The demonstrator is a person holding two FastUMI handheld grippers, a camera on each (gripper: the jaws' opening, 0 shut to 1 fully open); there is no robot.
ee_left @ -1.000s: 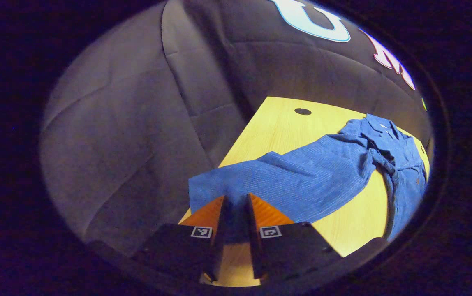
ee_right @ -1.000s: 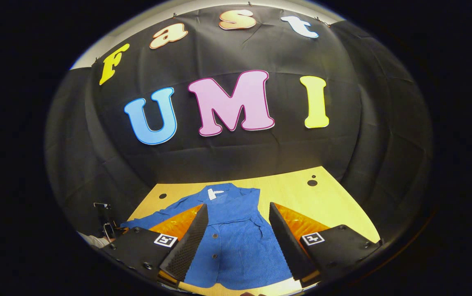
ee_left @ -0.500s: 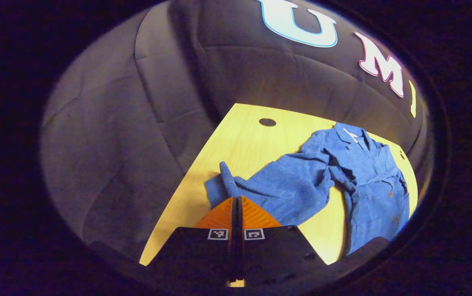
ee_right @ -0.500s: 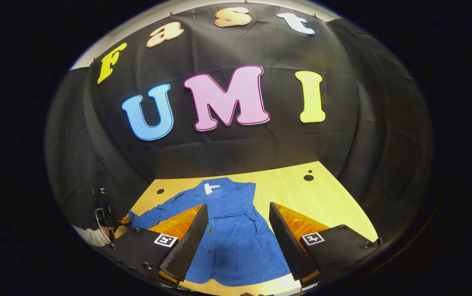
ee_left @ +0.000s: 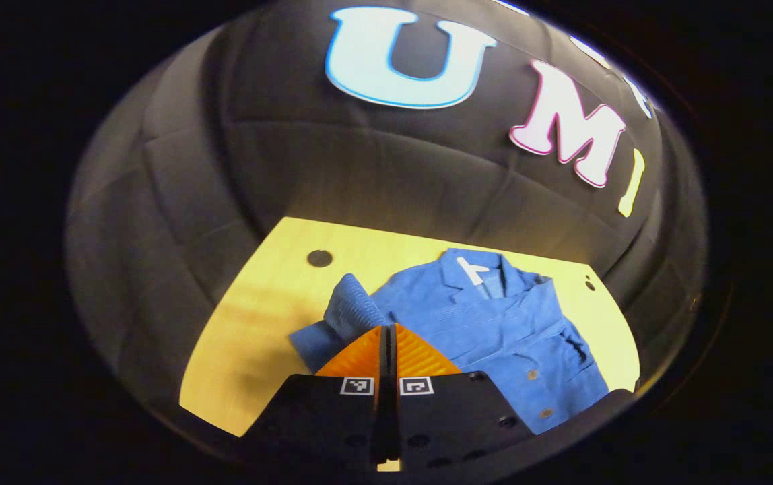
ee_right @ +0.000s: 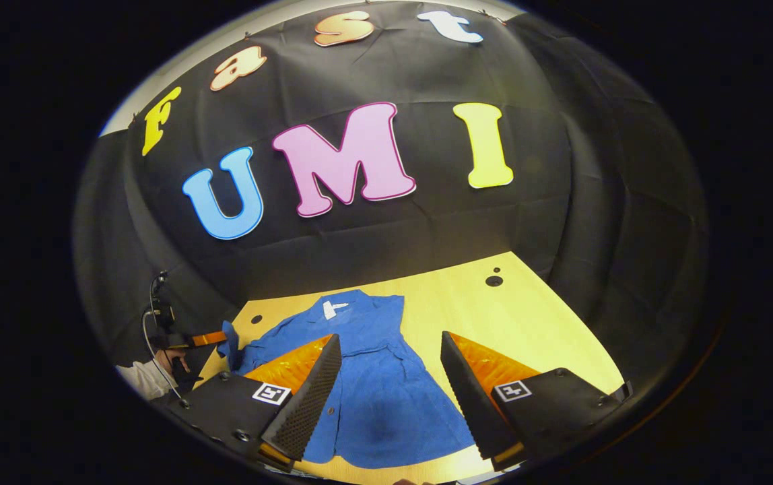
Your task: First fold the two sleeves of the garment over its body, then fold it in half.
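Two hand-held grippers work over a blue garment (ee_left: 494,323) spread on the yellow worktop (ee_left: 252,323), collar toward the top of the frame. In the left gripper view, the left hand-held gripper (ee_left: 387,330) at lower centre has its orange fingers (ee_left: 359,353) pressed together on the cuff of one sleeve (ee_left: 349,310), which is lifted and bunched beside the garment's body. In the right gripper view, the right hand-held gripper (ee_right: 390,350) hangs at the bottom of the frame, fingers wide apart above the garment's lower half, holding nothing.
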